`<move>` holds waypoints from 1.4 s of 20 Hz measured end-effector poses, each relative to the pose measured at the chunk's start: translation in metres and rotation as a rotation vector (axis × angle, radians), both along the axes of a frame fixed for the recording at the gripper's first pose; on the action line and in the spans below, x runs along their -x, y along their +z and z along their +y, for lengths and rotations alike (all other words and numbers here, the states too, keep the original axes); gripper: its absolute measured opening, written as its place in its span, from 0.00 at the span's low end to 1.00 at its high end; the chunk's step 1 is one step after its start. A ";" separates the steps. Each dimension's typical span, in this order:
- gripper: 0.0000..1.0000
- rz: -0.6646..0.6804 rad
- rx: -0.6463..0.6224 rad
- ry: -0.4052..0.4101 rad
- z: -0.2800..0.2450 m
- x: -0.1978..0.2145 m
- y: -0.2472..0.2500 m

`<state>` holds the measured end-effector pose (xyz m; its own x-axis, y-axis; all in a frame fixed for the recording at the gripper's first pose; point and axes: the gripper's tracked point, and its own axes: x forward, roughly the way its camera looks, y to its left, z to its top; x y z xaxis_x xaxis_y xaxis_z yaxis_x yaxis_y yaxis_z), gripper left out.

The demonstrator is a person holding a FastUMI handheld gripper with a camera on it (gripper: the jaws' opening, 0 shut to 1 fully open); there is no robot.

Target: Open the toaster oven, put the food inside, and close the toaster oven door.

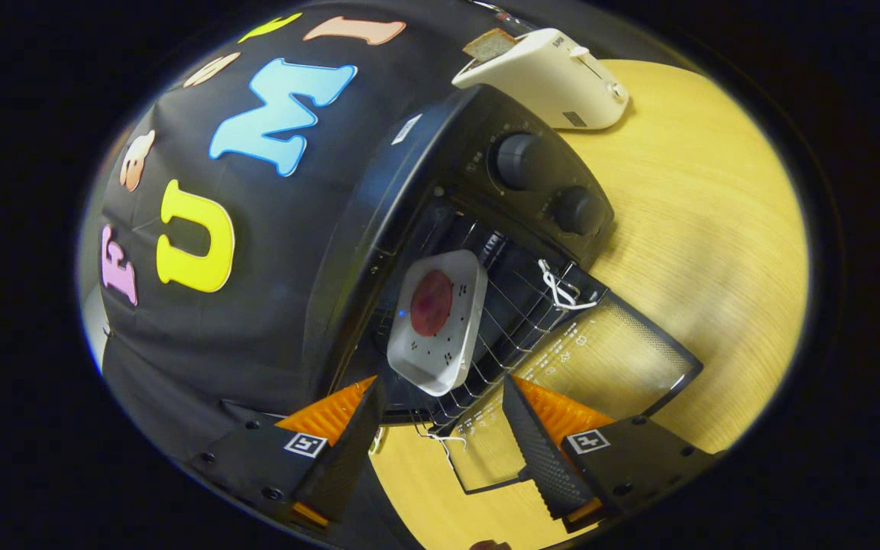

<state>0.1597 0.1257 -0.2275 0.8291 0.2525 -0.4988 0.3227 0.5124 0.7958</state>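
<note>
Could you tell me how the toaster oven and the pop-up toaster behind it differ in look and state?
The toaster oven is black with two round knobs; the toaster is white with a small lever and knob. The oven's door hangs open, with a white tray of food on its rack; the toaster holds a slice of bread in its top slot. Both stand on the wooden table. The gripper is open, fingers apart just before the tray.

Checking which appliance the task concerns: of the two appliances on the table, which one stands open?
The black toaster oven, its glass door folded down ahead of the open gripper and a white tray on its rack. The white toaster beyond it has no door.
</note>
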 end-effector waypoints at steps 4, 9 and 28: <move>0.98 -0.029 0.171 0.076 -0.012 0.017 0.018; 0.98 -0.049 0.509 0.256 -0.024 0.041 0.018; 0.98 0.260 0.856 0.551 0.012 0.121 -0.099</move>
